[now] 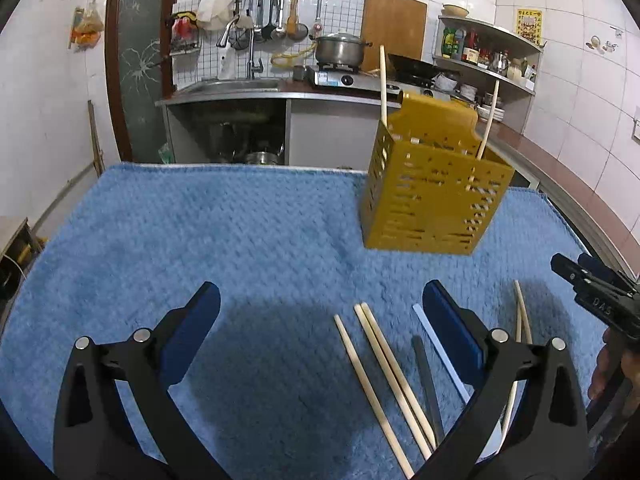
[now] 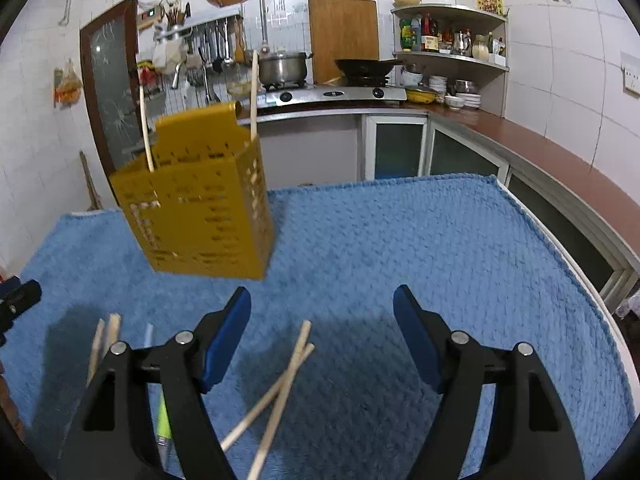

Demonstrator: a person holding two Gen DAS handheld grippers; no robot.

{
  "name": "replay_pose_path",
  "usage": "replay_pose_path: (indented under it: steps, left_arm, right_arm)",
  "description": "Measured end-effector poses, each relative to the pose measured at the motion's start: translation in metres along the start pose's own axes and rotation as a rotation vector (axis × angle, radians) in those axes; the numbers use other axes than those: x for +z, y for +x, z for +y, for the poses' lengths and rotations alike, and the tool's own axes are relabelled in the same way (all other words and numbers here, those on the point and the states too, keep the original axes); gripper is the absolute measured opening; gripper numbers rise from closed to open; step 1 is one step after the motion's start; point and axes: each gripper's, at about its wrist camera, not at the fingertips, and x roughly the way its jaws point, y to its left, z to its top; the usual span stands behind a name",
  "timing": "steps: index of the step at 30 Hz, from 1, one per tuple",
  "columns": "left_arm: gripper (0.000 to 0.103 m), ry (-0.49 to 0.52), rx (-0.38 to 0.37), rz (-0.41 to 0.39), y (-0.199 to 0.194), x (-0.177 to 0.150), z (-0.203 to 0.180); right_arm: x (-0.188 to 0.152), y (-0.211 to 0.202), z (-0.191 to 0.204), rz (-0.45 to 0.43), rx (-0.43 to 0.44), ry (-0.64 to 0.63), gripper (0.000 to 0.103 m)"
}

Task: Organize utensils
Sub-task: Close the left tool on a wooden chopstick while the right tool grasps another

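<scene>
A yellow slotted utensil holder stands on the blue towel with two pale chopsticks upright in it. My left gripper is open wide above the towel. Three pale chopsticks lie between its fingers toward the right one, which covers part of a grey stick and a white stick. My right gripper is open too, over two crossed pale chopsticks. It also shows at the left view's right edge, near that crossed pair.
The towel-covered table ends just beyond the holder and at a white rim on the right. A kitchen counter with a stove, a pot, a sink and corner shelves lies beyond. A green item sits under the right tool.
</scene>
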Motion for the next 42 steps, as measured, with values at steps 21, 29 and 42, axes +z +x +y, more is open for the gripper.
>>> replay_pose_path:
  steps: [21, 29, 42]
  left_arm:
    - [0.075, -0.018, -0.033, 0.185, 0.052, -0.029, -0.006]
    - [0.037, -0.001, -0.051, 0.243, 0.062, -0.029, -0.015]
    - [0.016, 0.028, -0.078, 0.345, 0.080, -0.025, -0.024]
  right_arm:
    - [-0.032, 0.046, 0.005, 0.175, 0.016, 0.028, 0.049]
    - [-0.034, 0.057, 0.011, 0.245, 0.017, 0.006, 0.027]
    - [-0.019, 0.058, 0.000, 0.339, 0.054, 0.051, 0.011]
